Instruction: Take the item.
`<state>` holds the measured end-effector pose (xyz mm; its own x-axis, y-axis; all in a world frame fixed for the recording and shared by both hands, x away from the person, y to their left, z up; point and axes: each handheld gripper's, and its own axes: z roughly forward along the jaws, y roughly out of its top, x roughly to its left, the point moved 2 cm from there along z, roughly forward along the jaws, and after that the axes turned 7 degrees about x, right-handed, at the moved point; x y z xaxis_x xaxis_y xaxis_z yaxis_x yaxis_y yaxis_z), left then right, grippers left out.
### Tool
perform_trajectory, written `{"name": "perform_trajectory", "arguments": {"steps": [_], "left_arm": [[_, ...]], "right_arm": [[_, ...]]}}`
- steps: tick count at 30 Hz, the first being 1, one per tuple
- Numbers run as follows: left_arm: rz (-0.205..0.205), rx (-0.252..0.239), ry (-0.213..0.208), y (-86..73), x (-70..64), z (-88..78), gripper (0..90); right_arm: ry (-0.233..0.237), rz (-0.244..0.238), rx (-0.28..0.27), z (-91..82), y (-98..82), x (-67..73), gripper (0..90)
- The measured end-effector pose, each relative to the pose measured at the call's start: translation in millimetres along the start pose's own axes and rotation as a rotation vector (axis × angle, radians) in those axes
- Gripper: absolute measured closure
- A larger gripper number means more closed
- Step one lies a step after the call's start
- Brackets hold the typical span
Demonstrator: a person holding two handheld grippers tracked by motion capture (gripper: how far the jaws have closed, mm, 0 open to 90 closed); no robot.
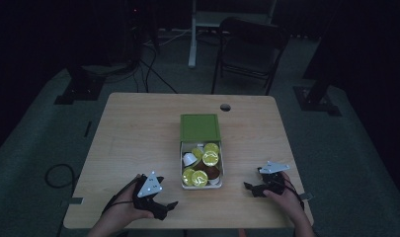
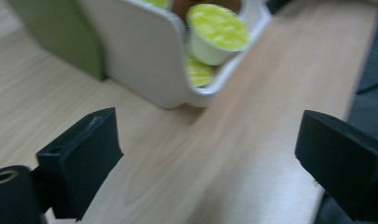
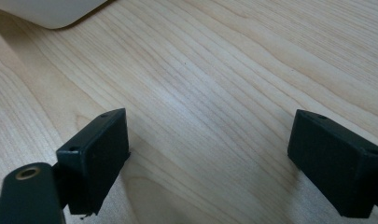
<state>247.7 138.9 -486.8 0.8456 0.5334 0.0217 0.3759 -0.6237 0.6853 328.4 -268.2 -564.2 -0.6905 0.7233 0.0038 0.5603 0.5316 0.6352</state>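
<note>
Your left gripper (image 1: 160, 205) sits just left of the white box (image 1: 181, 168), jaws spread and empty, aimed at its yellow-lidded capsules (image 1: 199, 177). Right of the box, your right gripper (image 1: 253, 188) rests low, jaws spread, probably waiting its turn.

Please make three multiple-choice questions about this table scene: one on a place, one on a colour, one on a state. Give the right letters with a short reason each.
1. Where does the green lid lie?
A. against the far end of the white box
B. by the left gripper
C. on the floor

2. What colour are most capsule tops in the box?
A. red
B. yellow-green
C. blue

3. How do the jaws of the right gripper stand?
A. shut on a capsule
B. shut on the lid
C. open, with nothing between them

Answers: 1 A, the high view shows the lid just beyond the box. 2 B, the foil tops there look yellow-green. 3 C, the right gripper view shows bare table between the jaws.
</note>
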Motion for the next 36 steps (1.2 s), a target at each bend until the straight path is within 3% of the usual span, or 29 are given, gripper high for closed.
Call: {"name": "perform_trajectory", "arguments": {"steps": [2, 20, 29, 36], "left_arm": [[0.025, 0.006, -0.015, 3.8, -5.5, 2.4, 7.1], [0.064, -0.059, -0.089, 33.7, -29.0, 23.0, 7.1], [0.038, -0.121, -0.084, 46.8, -31.0, 39.2, 7.1], [0.016, -0.145, -0.006, 54.7, -28.8, 52.6, 7.1]], "right_arm": [[0.000, 0.000, 0.000, 0.0, 0.0, 0.0, 12.1], [0.000, 0.001, 0.000, -0.1, 0.0, 0.0, 12.1], [0.001, 0.001, 0.001, -0.1, 0.0, 0.1, 12.1], [0.000, 0.000, 0.000, 0.0, 0.0, 0.0, 12.1]]}}
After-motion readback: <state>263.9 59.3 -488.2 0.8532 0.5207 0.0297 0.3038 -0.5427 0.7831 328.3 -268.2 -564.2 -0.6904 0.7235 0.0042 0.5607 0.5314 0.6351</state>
